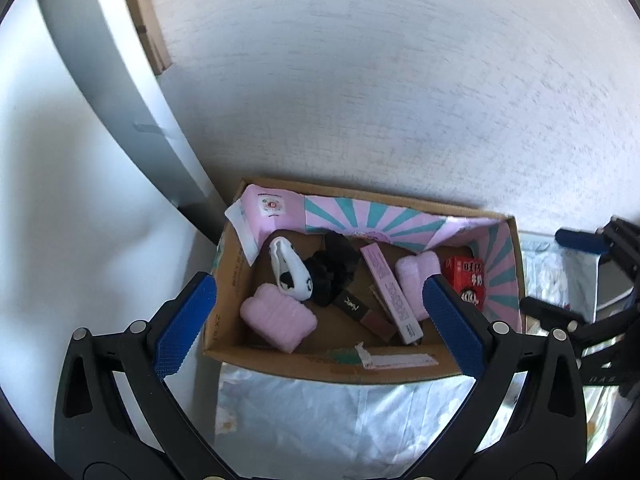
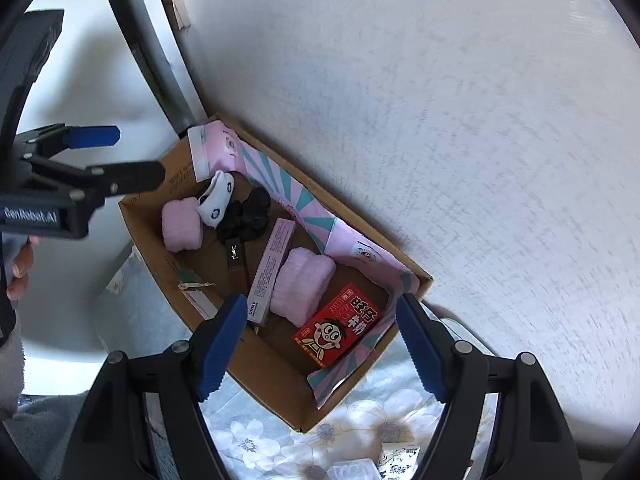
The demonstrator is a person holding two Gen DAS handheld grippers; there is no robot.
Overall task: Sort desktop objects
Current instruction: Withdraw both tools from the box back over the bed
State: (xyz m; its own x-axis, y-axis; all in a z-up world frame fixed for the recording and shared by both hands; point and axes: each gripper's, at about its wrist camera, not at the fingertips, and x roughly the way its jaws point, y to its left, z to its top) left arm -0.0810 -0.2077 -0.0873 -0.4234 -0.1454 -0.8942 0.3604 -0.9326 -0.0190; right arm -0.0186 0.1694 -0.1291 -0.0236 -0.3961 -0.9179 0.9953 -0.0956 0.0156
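Note:
An open cardboard box point(image 1: 320, 370) point(image 2: 264, 372) with a pink and teal lining stands against the white wall. Inside lie two pink rolled towels point(image 1: 278, 320) point(image 2: 302, 286), a white sock point(image 1: 290, 270) point(image 2: 216, 200), a black scrunchie point(image 1: 334, 270) point(image 2: 248, 216), a black lipstick box point(image 1: 352, 304) point(image 2: 234, 254), a long pink box point(image 1: 392, 292) point(image 2: 272, 270) and a red milk carton point(image 1: 468, 282) point(image 2: 338, 328). My left gripper point(image 1: 320, 322) is open and empty above the box; it also shows in the right wrist view point(image 2: 116, 156). My right gripper point(image 2: 322, 344) is open and empty over the box's right end.
The box sits on a floral cloth point(image 2: 360, 428) point(image 1: 340, 420). A grey curved frame point(image 1: 132, 92) point(image 2: 160, 64) runs up the left. A small clear packet point(image 2: 352, 470) lies on the cloth near the bottom edge.

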